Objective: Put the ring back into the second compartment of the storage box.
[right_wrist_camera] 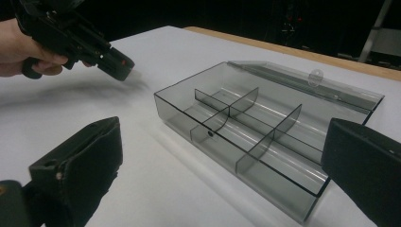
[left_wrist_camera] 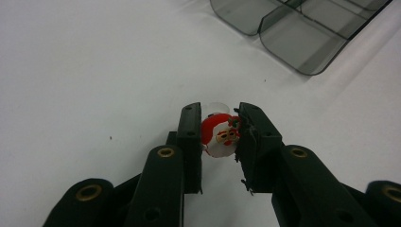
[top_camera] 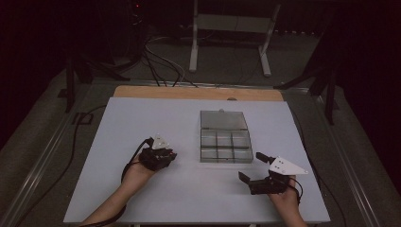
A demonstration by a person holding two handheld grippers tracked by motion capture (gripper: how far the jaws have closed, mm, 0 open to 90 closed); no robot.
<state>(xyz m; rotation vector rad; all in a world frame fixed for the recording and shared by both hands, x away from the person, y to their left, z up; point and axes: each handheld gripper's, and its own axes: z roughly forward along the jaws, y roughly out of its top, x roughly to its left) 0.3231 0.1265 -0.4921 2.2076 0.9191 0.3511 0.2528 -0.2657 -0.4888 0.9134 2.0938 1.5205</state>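
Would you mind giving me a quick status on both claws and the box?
Left claw shut on small Santa figure, above the table. Right claw open, empty, near the box. Compartment box open, lid back, visible compartments empty. Nothing between the Santa figure and the box.

Red-and-white Santa figure (left_wrist_camera: 221,137) (tilted sideways) near the open smoky organizer box (top_camera: 225,137).

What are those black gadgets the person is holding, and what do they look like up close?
They are two handheld grippers. The left gripper and right gripper are both black, each topped by a grey three-cornered plate and trailing a black cable. In the left gripper view, the two chunky black jaws are hinged with brass-coloured rivets. The forearms are bare, with no sleeves in view.
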